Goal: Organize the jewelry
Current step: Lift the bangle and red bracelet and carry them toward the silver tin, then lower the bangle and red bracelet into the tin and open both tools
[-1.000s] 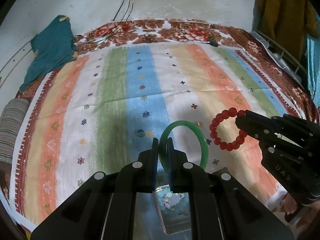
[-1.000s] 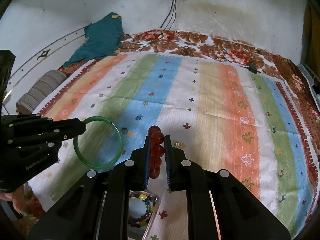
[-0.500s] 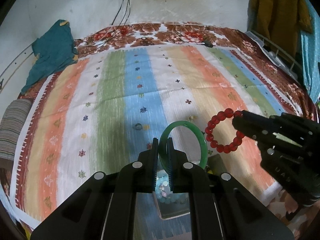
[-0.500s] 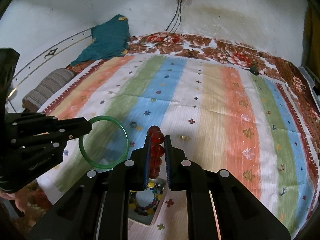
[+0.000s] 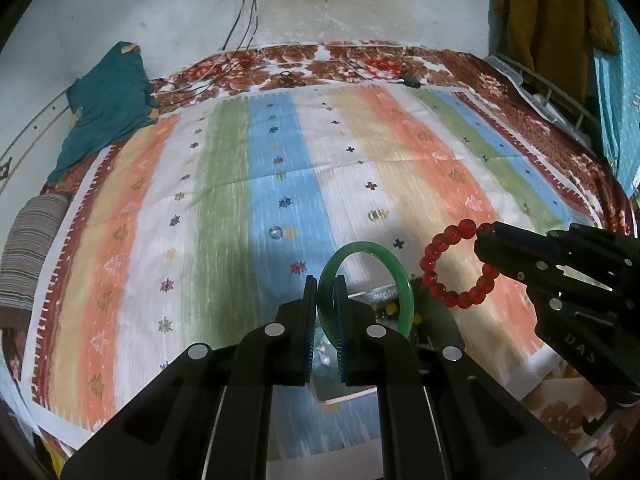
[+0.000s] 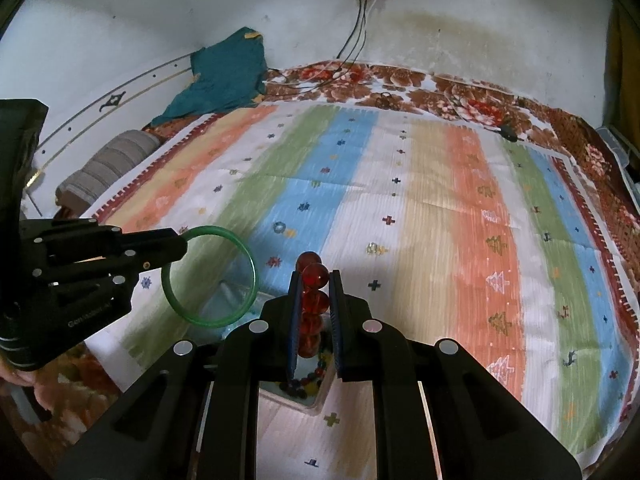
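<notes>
Left wrist view: left gripper (image 5: 325,282) clenched on green bangle (image 5: 406,286) above striped bedspread (image 5: 224,208) near its front edge, right gripper (image 5: 486,236) alongside, right wrist view: right gripper (image 6: 316,280) grasping red bead bracelet (image 6: 314,300) over a box of beads (image 6: 308,384).

– What carries it all?

– A bed (image 5: 460,60) under a brown floral sheet (image 6: 440,92), with a striped cloth (image 5: 240,200) spread flat over it.

– And on the cloth?

– A clear tray (image 6: 312,384) of mixed beads lies just below the right gripper's fingers. Ahead of the fingers, two small beads: one (image 5: 275,233) on the blue stripe, one (image 5: 374,215) on the white.

– Further off?

– Beyond the fingers to the left, a teal garment (image 5: 104,108) and a striped roll (image 6: 104,168) by the wall.
</notes>
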A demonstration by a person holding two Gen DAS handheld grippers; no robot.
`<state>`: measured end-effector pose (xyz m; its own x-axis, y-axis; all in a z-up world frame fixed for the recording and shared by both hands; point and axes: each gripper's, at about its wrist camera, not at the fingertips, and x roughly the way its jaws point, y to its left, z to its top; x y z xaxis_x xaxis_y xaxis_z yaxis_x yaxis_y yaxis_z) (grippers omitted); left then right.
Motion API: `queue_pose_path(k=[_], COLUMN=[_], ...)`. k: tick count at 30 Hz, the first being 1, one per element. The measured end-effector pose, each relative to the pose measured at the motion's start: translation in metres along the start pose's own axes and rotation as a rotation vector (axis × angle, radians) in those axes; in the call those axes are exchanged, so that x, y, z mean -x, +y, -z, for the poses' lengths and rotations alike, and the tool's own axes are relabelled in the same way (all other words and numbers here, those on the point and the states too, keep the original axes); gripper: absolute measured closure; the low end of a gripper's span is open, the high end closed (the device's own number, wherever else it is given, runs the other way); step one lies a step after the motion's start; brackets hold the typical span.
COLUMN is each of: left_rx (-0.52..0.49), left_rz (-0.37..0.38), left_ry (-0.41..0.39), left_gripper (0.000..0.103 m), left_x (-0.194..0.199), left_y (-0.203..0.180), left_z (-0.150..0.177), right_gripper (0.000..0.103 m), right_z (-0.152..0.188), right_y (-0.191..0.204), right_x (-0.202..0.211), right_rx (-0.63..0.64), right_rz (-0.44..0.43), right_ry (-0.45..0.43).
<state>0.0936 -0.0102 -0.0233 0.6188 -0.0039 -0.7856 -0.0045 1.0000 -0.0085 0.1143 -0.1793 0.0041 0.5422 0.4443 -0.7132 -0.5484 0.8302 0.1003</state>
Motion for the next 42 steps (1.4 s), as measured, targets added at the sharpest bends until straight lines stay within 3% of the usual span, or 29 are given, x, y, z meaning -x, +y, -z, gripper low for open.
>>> queue_pose_path(k=[9,11,12,13,17,42], left_rx=[0.005,0.015,0.016,0.018,0.059,0.237], left_rz=[0.009,0.036,0.032,0.016,0.0,0.022], left_ry=[0.013,0.035,0.038,0.032,0.033,0.036], left_gripper=[0.094,0.092,0.084,0.078,0.076,0.019], left_x=[0.002,-0.001,-0.001,-0.001,-0.001,-0.015], left_y=[0.001,0.002,0.003,0.004,0.013,0.048], left_z=[0.007,0.009,0.009,0.009,0.008,-0.008], right_gripper=[0.089,0.081,0.071,0.068,0.066,0.033], right_z=[0.008,0.007,0.006,0.006,0.005,-0.007], right_y=[0.003,-0.002,-0.003,-0.006,-0.013,-0.034], right_x=[0.0,0.001,0.002,0.001,-0.003,-0.03], right_rx=[0.01,-0.006,-0.014,-0.024,-0.039,-0.084], right_rz=[-0.037,-0.026,-0.022,-0.016,0.008,0.033], right_ry=[0.023,0.017,0.014,0.016,0.033,0.09])
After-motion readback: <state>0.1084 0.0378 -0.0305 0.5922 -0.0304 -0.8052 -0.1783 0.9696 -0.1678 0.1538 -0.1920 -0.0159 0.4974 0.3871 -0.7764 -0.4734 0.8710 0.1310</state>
